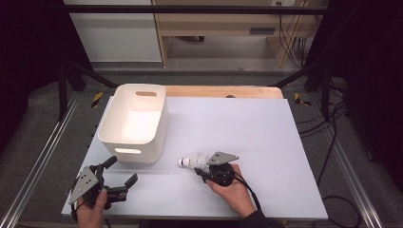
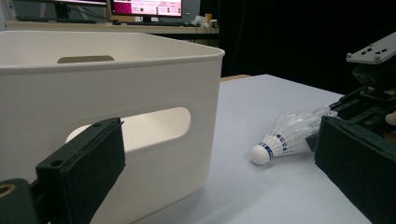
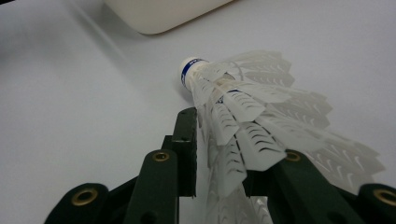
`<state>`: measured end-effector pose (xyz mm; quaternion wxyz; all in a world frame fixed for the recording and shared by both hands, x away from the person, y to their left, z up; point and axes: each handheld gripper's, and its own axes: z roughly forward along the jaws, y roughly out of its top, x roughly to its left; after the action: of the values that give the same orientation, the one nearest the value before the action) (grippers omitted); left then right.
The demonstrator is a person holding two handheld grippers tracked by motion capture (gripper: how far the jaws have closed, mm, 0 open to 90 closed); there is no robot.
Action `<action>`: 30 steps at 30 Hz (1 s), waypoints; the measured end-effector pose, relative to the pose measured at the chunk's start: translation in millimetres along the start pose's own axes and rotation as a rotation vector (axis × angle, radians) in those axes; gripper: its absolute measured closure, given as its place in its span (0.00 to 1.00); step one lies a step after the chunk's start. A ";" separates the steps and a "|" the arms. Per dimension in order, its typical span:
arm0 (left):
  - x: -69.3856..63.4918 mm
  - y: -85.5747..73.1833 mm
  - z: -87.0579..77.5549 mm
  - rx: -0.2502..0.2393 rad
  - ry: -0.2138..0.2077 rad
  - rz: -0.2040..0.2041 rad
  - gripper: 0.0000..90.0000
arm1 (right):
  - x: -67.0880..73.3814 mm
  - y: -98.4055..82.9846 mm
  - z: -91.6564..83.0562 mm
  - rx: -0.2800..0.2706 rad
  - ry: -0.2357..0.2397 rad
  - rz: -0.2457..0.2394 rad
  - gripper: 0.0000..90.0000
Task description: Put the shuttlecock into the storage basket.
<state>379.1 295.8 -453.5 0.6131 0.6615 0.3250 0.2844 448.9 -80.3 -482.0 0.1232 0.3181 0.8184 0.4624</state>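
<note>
The right gripper [image 1: 202, 167] clamps a shuttlecock [image 1: 194, 161] lying on the table [image 1: 247, 128] beside the white bin [image 1: 134, 121]; the left gripper [image 1: 119, 178] gapes, holding nothing; squeezing may crush feathers.

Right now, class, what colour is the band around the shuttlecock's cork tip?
Blue, on the white shuttlecock; the right gripper view shows it best.

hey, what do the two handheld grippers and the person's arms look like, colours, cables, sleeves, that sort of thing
Both are black two-jaw tools. The left gripper and right gripper each carry a grey three-cornered plate with small holes on top. Brass-coloured rings sit in the jaw links, and the pads are flat and black. A black cable trails from the right gripper. A dark sleeve covers the right forearm.
</note>
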 end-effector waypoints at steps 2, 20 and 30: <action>-0.1 0.0 0.0 0.000 -0.001 0.000 0.02 | -0.3 -0.1 0.4 0.002 0.001 0.000 0.82; -0.4 0.0 0.2 0.000 -0.002 0.001 0.02 | -2.7 3.3 -6.3 -0.002 0.059 0.005 0.97; 0.1 -0.1 0.1 0.004 -0.003 0.004 0.02 | -0.3 16.9 -15.5 0.005 0.071 -0.025 0.98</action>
<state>379.2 295.8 -453.6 0.6118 0.6638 0.3231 0.2840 448.3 -84.7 -459.5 0.0988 0.2917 0.8273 0.4699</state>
